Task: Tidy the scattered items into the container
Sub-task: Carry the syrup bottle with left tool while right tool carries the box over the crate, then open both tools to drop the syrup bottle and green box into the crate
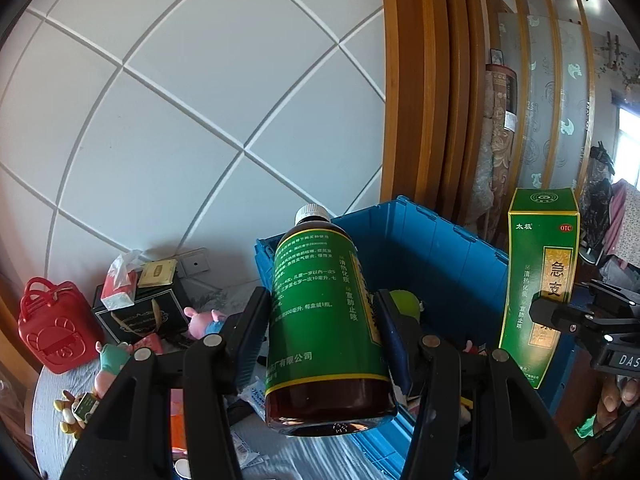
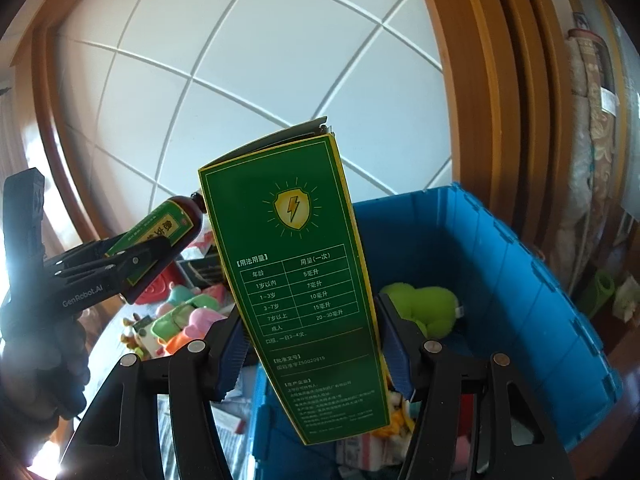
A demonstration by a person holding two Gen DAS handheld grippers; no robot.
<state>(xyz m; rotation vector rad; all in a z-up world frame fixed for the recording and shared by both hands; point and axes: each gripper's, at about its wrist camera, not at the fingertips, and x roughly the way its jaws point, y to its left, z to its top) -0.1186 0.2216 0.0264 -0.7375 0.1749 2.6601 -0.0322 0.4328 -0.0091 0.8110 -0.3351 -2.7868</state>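
Red bag (image 1: pixel 56 326), tissue pack (image 1: pixel 119 280), plush toys (image 1: pixel 202 320) beside blue crate (image 1: pixel 432 248).

One brown bottle (image 1: pixel 328 320), one green box (image 1: pixel 540 280), one blue bin (image 1: pixel 440 248); inside the bin, one green soft toy (image 2: pixel 424 308).

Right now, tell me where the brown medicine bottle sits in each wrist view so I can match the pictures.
Left wrist view: the brown medicine bottle fills the lower centre, clamped in the left gripper, cap tilted up.
Right wrist view: it appears small at left, partly behind the green carton.
Shared landmark: the blue crate, behind the bottle in both.
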